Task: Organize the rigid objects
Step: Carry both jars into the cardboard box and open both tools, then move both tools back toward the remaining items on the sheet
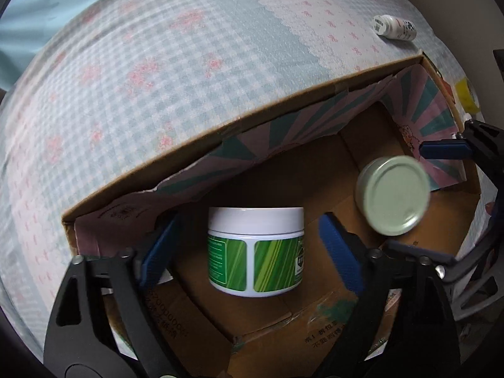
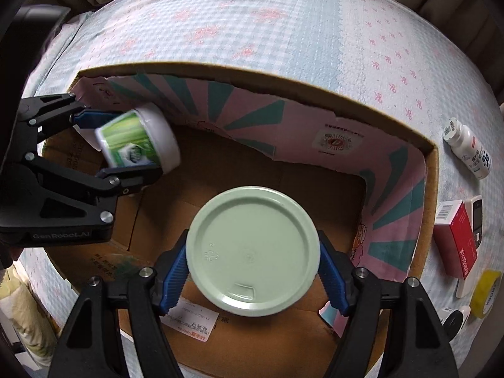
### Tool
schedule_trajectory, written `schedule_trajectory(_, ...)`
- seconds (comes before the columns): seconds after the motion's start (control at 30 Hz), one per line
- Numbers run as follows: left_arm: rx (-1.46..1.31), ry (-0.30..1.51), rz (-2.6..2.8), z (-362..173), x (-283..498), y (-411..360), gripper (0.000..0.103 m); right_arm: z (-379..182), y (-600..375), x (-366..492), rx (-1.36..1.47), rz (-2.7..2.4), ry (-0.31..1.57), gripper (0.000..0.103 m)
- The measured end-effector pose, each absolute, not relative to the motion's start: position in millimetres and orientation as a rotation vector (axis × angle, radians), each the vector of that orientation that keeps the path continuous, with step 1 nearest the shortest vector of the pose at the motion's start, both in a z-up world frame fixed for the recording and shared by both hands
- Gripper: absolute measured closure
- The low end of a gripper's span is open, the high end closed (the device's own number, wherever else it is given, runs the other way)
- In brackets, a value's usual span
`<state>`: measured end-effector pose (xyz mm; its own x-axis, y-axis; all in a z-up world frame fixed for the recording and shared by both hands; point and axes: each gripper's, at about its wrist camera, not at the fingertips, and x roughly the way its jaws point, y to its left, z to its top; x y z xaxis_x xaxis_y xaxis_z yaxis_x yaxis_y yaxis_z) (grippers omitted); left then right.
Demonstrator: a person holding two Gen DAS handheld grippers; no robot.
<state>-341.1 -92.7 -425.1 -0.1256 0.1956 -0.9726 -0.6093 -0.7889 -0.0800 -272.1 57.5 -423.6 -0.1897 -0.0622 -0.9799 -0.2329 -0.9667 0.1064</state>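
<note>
An open cardboard box lies on a checked cloth. A white jar with a green striped label is inside it, between the fingers of my left gripper. The left jaws stand wide apart with gaps on both sides of the jar in the left wrist view. My right gripper is shut on a tin with a pale green lid and holds it over the box's right half.
Outside the box on the cloth lie a white pill bottle, a red carton, a white remote-like device, a yellow tape roll and a small white and black object.
</note>
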Motion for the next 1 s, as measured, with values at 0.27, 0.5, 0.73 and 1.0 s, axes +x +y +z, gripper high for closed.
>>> schedule_trajectory(0.27, -1.571, 0.495, 2.009, -398.1, -336.6, -103.2, 0.000, -395.0, 52.9, -250.5, -1.809, 2.424, 0.333, 0.000)
schedule_trajectory(0.5, -1.570, 0.433, 2.068, -381.7, -330.2, -118.7, 0.000, -377.4, 40.4, -246.5, -1.778, 2.435, 0.257, 0.000)
schedule_trajectory(0.73, -1.551, 0.373, 2.139, -355.2, -314.0, -133.9, 0.000, -353.6, 23.4, -232.4, -1.748, 2.449, 0.105, 0.000)
schedule_trajectory(1.0, -1.519, 0.268, 2.214, -326.8, -282.4, -135.9, 0.000, -321.8, 25.0, -199.1, -1.613, 2.427, 0.158, 0.000)
